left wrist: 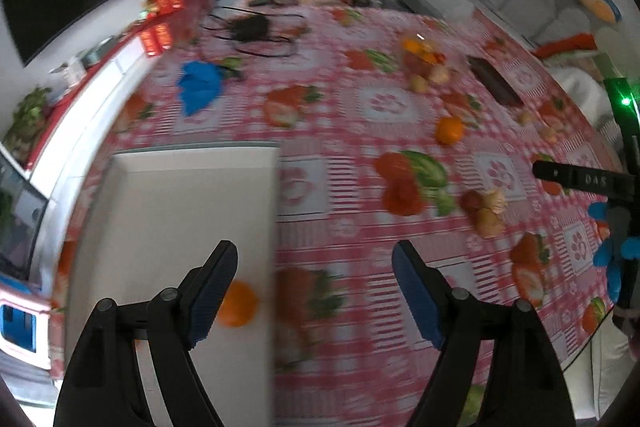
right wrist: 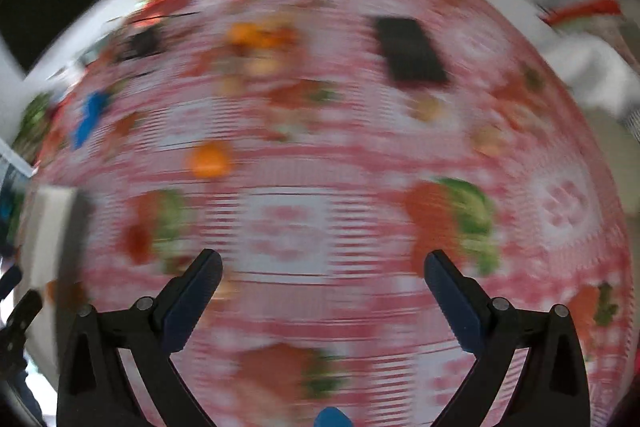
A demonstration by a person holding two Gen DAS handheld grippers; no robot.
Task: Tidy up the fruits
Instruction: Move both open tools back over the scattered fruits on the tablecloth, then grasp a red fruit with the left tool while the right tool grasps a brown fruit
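The left claw [left wrist: 314, 287] stood wide apart with nothing between its blue-padded fingers [left wrist: 416, 303], above the counter covered by a pink-and-white checked cloth printed with fruit [left wrist: 340, 115]. Its left finger hung over a shallow white rectangular tray [left wrist: 180, 211], and a round orange citrus fruit [left wrist: 240, 303] lay in the tray just beside that finger's tip, not gripped.

A second orange citrus fruit [left wrist: 449, 130] sat loose on the cloth, well apart from the tray. Nearer the right side, a small cluster of a reddish fruit and pale tan ones [left wrist: 486, 211] lay together. Farther back was a heap of mixed orange and yellowish fruit [left wrist: 426, 63], with a dark flat rectangular object [left wrist: 496, 81] to its right and a crumpled blue cloth [left wrist: 200, 87] well to its left.

The right claw [right wrist: 323, 277] was likewise released, its fingers spread wide over bare cloth with nothing between them. Its view was heavily blurred; the loose orange fruit [right wrist: 210, 159] showed ahead and to the left, the dark flat object [right wrist: 412, 51] farther back, and a corner of the white tray [right wrist: 50, 231] at the left edge.
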